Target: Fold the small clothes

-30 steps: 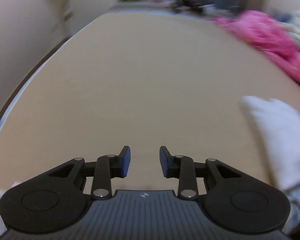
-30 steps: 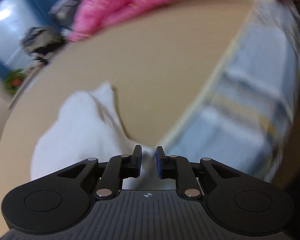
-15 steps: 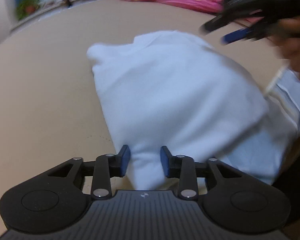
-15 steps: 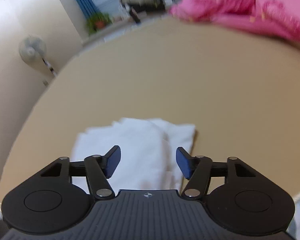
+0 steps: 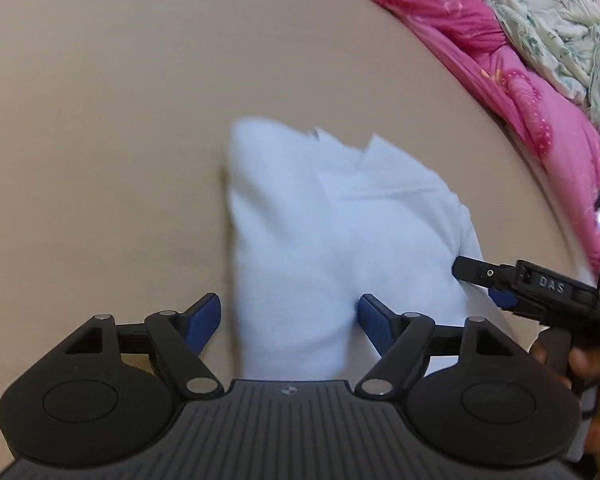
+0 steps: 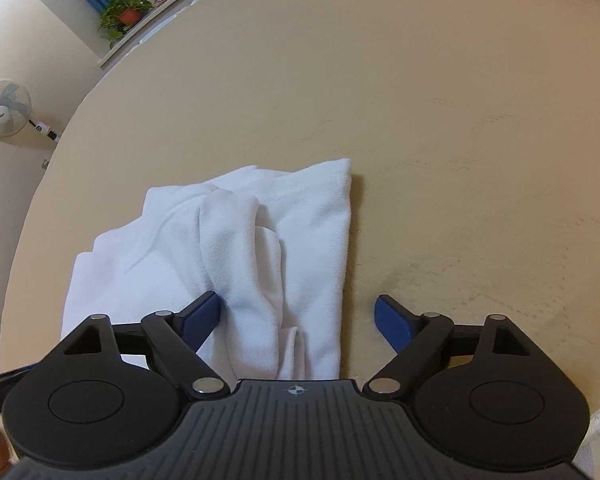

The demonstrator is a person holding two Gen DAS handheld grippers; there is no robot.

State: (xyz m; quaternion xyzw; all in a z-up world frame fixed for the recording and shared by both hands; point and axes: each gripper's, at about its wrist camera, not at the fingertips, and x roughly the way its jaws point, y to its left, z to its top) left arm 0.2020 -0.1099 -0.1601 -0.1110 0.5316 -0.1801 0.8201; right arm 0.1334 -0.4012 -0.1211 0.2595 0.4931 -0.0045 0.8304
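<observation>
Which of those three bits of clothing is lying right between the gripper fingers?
The white garment, spread flat between the open left gripper. The pink cloth and pale floral cloth lie bunched at the far edge.

My gripper (image 6: pixel 298 322) was matt black plastic with blue rubbery pads (image 6: pixel 392 322) and shiny metal pins, over a soft white knit garment (image 6: pixel 260 248) on a matt tan sheet (image 6: pixel 420 120).
</observation>
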